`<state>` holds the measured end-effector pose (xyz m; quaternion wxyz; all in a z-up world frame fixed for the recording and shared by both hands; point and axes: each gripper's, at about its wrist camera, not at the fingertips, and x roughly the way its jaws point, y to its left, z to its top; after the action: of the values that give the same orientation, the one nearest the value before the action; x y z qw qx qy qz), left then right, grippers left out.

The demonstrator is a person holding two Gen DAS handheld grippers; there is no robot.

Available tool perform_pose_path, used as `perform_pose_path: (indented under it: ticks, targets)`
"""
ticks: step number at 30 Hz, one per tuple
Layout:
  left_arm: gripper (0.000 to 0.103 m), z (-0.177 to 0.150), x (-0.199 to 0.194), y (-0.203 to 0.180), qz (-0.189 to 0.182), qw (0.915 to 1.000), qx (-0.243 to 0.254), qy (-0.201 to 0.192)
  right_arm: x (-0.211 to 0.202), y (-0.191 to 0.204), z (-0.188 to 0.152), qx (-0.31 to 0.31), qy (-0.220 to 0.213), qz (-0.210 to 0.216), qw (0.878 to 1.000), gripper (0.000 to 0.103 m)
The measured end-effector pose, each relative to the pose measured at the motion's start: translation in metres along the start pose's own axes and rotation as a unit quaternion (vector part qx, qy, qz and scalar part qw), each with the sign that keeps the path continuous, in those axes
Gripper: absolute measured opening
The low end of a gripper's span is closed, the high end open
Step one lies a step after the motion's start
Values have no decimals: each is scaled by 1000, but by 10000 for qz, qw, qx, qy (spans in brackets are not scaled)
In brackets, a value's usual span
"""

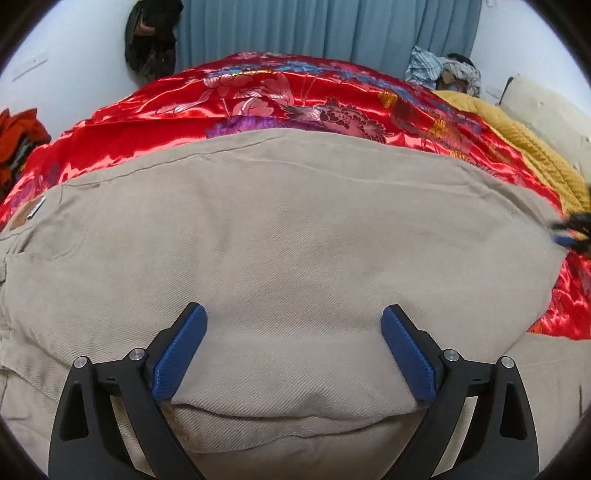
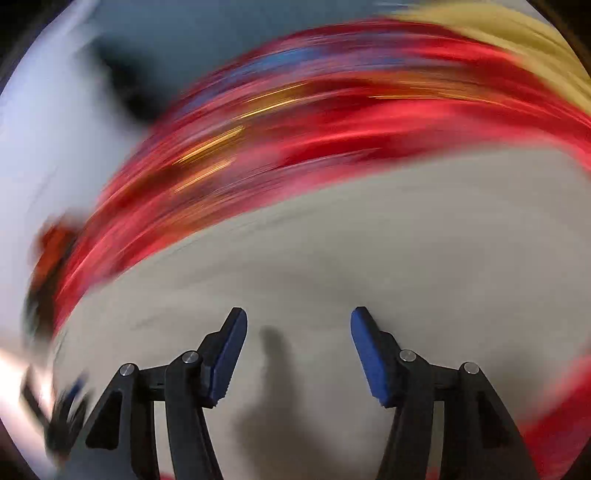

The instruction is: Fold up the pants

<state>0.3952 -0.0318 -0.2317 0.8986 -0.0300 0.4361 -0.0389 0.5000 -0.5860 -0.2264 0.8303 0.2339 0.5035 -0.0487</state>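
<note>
Plainly one beige pants (image 1: 295, 229) on one red quilt (image 1: 258, 96), left hand-held gripper (image 1: 293, 314) and right hand-held gripper (image 2: 299, 317) both agape, empty.

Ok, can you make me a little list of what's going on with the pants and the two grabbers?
pants: beige pants spread flat on the bed
bed cover: shiny red flowered quilt under them
left gripper: open, low over the pants, holding nothing
right gripper: open, over the beige cloth, holding nothing
right view: badly blurred, details unclear
nearby: yellow blanket, blue curtain
</note>
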Motion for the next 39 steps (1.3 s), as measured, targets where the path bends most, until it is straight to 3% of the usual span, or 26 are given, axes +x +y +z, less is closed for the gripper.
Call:
perform_pose_path:
  ticks: [1,3,4,5,7,9,12,14,16,18,20,21,23,25,27,29,31,35,39]
  targets:
    - [97,-2,-2,0,3,10000,14,-7,-15,-35,7,336,-103,-333,9988,41]
    - [96,1,-3,-1,44,10000,32,46,-62,-83,8,498,-383,-1301,9895,50]
    - [96,4,-5,-3,99,9999,53,93,-82,-88,1,365,-498,-1490,9869,51]
    - [95,8,-12,-5,169,9998,64,127,-102,-90,-8,163,-591,-1320,9893,51]
    - [94,11,-39,-12,-188,9998,-20,86,-135,-82,-38,-283,-541,-776,9951,55]
    - [95,3,-68,-25,-763,9970,-17,90,-157,-59,-90,-844,-256,-57,9961,61]
    - [95,-29,-88,-55,-1209,9905,437,497,-164,-18,-177,-1546,487,817,9834,62]
    - [94,-62,-88,-69,-1119,9856,931,856,-159,-9,-225,-1807,1035,994,9730,62]
    - [92,-93,-83,-66,-560,9834,1321,1108,-152,-19,-252,-1889,1275,612,9718,60]
    - [93,-109,-92,-40,-251,9869,1238,1007,-158,-59,-255,-1516,1030,267,9827,59]
    - [93,-112,-102,-20,53,9888,1138,964,-174,-106,-251,-961,687,-457,9919,59]
    - [90,-112,-105,-15,8,9893,1096,964,-181,-131,-250,-702,566,-735,9932,58]
    - [89,-112,-110,-15,-13,9887,1136,979,-188,-159,-250,-335,462,-756,9955,58]
    - [89,-112,-111,-22,158,9880,1190,973,-189,-159,-252,-410,389,-758,9955,59]
    - [89,-111,-113,-23,241,9890,1069,993,-182,-143,-264,-795,352,-1095,9902,66]
    - [89,-106,-118,-22,196,9908,861,1024,-175,-140,-267,-883,284,-1177,9887,81]
    - [89,-92,-129,-15,-23,9946,546,883,-175,-139,-268,-852,252,-1177,9891,83]
    - [93,-36,-135,4,-249,9992,-117,300,-170,-134,-255,-797,280,-1205,9891,83]
    - [93,31,-96,24,-16,9983,-583,-61,-177,-120,-246,-676,534,-1377,9867,83]
